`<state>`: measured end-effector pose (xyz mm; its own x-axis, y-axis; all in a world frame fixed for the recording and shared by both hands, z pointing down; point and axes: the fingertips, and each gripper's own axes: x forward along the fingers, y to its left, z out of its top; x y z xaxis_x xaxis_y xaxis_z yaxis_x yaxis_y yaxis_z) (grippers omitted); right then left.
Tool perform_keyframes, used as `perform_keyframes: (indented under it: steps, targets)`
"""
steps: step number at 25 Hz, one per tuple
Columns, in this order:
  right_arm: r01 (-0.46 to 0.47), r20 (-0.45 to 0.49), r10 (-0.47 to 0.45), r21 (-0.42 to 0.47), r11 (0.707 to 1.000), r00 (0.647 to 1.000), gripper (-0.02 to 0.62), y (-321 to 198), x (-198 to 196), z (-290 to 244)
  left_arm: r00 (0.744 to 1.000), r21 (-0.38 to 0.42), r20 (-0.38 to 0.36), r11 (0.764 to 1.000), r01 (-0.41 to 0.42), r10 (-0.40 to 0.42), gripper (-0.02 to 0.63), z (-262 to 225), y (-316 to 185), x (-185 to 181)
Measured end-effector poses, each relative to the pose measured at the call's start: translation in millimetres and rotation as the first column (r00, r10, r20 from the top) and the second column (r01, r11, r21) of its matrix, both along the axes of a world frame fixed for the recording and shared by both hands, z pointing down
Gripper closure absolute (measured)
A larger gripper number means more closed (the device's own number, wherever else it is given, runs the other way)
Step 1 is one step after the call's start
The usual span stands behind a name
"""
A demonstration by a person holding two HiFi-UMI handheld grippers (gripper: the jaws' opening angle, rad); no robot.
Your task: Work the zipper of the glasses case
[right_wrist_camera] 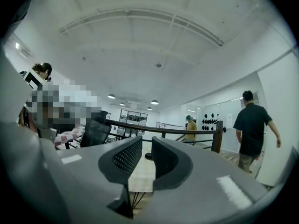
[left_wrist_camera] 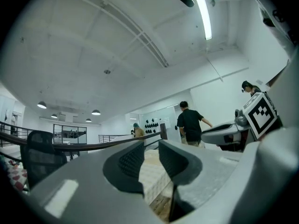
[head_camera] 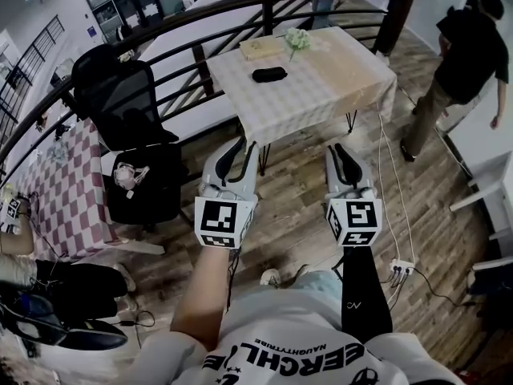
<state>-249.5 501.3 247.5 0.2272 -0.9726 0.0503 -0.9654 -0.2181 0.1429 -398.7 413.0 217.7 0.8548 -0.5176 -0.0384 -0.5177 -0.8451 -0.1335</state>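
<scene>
The black glasses case (head_camera: 269,74) lies shut on a table with a pale checked cloth (head_camera: 321,95) beyond me. Both grippers hang in the air well short of that table, pointing level toward it. My left gripper (head_camera: 238,146) has its jaws a little apart with nothing between them; in the left gripper view (left_wrist_camera: 150,155) only the cloth shows through the gap. My right gripper (head_camera: 343,151) is likewise slightly open and empty. In the right gripper view (right_wrist_camera: 146,146) the case (right_wrist_camera: 148,156) appears as a small dark shape far off between the fingers.
A wooden box (head_camera: 262,48) and a small flower bunch (head_camera: 297,40) sit on the table behind the case. A black curved railing (head_camera: 200,18) runs behind it. A black office chair (head_camera: 120,95) and a red checked table (head_camera: 56,183) stand left. A person (head_camera: 465,62) walks at right.
</scene>
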Motion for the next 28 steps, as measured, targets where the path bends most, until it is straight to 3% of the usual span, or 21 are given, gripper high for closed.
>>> perform_keyframes:
  steps: [2, 5, 7, 16, 28]
  targets:
    - [0.001, -0.001, -0.001, 0.01, 1.0, 1.0, 0.482, 0, 1, -3, 1.0, 0.008, -0.024, 1.0, -0.011, 0.011, 0.432, -6, -1, 1]
    - [0.004, 0.001, -0.004, 0.023, 1.0, 1.0, 0.45, -2, 3, -6, 0.999, 0.019, -0.03, 1.0, -0.024, 0.025, 0.396, -9, -3, 3]
    - [0.002, 0.005, -0.002, 0.029, 1.0, 1.0, 0.422, -5, 5, -6, 0.999, 0.022, -0.029, 0.999, -0.028, 0.029, 0.393, -8, -6, 5]
    - [0.032, 0.028, -0.033, 0.034, 0.999, 0.999, 0.425, -40, 29, 5, 1.0, 0.016, -0.006, 0.999, -0.029, 0.03, 0.391, 1, -36, 34]
    - [0.101, 0.044, -0.103, 0.058, 0.993, 0.994, 0.43, -142, 117, 0, 1.0, 0.017, -0.01, 1.0, 0.018, -0.018, 0.391, -5, -126, 120]
